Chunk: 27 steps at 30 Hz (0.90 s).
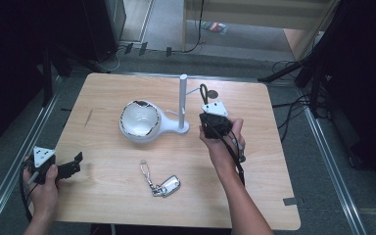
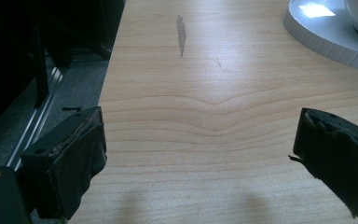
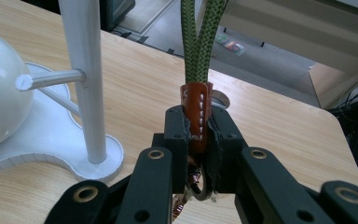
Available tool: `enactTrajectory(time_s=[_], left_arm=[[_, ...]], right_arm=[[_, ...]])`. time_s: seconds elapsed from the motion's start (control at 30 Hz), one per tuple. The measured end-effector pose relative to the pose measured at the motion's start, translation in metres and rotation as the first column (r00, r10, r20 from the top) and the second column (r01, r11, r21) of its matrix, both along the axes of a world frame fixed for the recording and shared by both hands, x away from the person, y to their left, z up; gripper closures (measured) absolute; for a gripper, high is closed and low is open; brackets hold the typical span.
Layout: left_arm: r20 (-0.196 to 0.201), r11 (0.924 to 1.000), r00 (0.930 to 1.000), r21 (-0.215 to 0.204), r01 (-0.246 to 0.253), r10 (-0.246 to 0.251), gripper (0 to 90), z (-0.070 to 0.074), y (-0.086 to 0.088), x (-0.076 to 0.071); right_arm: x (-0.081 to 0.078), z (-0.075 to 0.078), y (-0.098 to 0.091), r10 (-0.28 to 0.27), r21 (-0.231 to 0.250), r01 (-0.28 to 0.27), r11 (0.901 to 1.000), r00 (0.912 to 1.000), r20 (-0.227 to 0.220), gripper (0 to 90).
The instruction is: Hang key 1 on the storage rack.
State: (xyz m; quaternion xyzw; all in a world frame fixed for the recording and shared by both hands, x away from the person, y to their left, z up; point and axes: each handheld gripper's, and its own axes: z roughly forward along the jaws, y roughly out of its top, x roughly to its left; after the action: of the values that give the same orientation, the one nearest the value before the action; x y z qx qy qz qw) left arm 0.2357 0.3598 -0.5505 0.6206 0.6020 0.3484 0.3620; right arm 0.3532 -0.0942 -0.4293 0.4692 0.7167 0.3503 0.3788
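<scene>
A white stand has a round bowl point(image 1: 138, 120) and an upright post point(image 1: 182, 100) with side pegs; in the right gripper view the post point(image 3: 86, 79) and one peg point(image 3: 51, 80) stand just left of my jaws. My right gripper point(image 1: 208, 108) point(image 3: 197, 135) is shut on the orange leather band point(image 3: 196, 112) of a green cord loop point(image 3: 198, 37), held up to the right of the post. A car key on a metal clip point(image 1: 162, 185) lies on the table nearer me. My left gripper point(image 1: 77, 164) point(image 2: 200, 154) is open over bare wood at the table's left edge.
The wooden table point(image 1: 103, 196) has a dark scuff point(image 2: 181, 35) near its left side. The stand's flat white base point(image 2: 326, 32) lies ahead and to the right of the left gripper. Cables and dark equipment stands ring the table on the floor.
</scene>
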Motion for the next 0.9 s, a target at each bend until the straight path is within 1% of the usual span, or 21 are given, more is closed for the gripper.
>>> enactTrajectory(time_s=[0.47,0.73,0.9], left_arm=[[0.000,1.0000,1.0000,0.000,0.001,-0.001,2.8,0.000,0.000,0.000],[0.000,1.0000,1.0000,0.000,0.001,-0.001,2.8,0.000,0.000,0.000],[-0.001,1.0000,1.0000,-0.001,0.002,-0.002,2.8,0.000,0.000,0.000]], right_arm=[[-0.003,0.004,0.007,0.017,-0.010,-0.017,0.9998,0.9998,0.010,80.1],[-0.005,0.005,0.015,0.028,-0.034,-0.027,0.9990,0.9995,0.013,80.1],[-0.005,0.004,0.016,0.030,-0.033,-0.029,0.9990,0.9995,0.013,80.1]])
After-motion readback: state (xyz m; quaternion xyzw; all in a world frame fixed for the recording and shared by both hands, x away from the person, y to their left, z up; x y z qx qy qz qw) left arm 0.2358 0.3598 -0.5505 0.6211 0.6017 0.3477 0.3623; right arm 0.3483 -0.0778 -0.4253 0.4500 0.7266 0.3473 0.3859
